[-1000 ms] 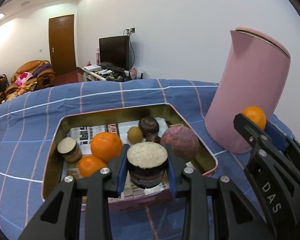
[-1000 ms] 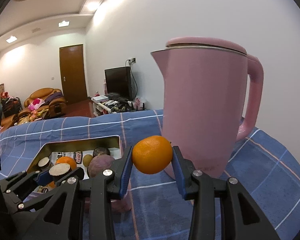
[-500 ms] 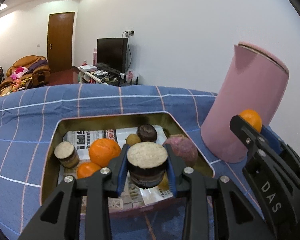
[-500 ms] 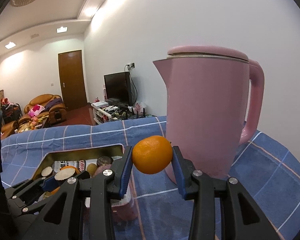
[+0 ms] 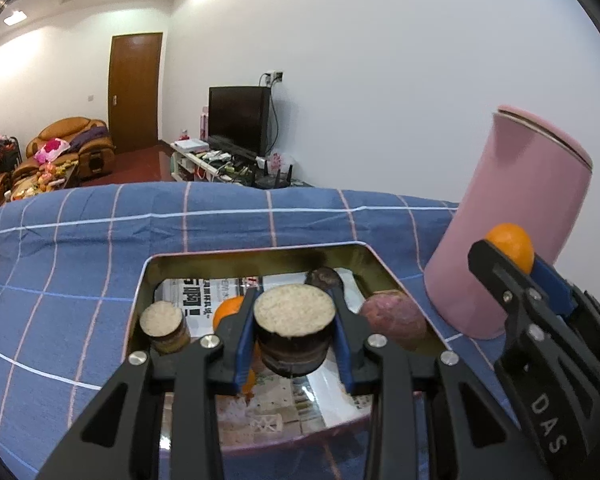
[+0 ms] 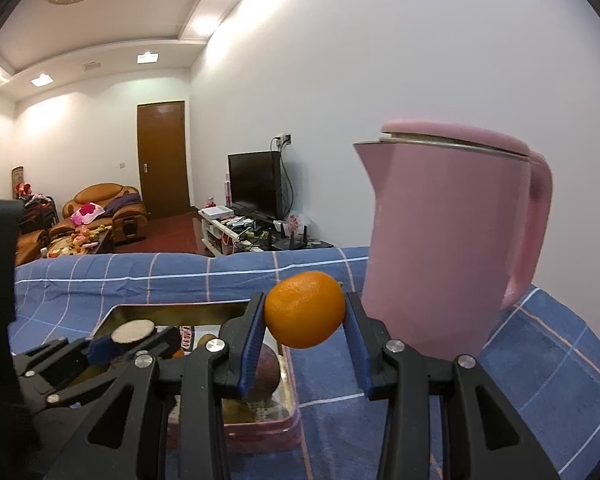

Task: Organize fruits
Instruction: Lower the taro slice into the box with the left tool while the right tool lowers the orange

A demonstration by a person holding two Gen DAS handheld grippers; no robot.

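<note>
My left gripper is shut on a dark cut stump with a pale flat top, held above the metal tin. The tin holds a second cut stump, an orange, a purple round fruit and a dark fruit on newspaper. My right gripper is shut on an orange, held above the blue cloth right of the tin. The right gripper also shows in the left wrist view.
A tall pink kettle stands just beyond the right gripper, right of the tin; it also shows in the left wrist view. Blue checked cloth covers the table. A TV, door and sofa are far behind.
Both grippers have risen and tilted up with their loads; the tin now sits lower in both views. Neither grip has changed.
</note>
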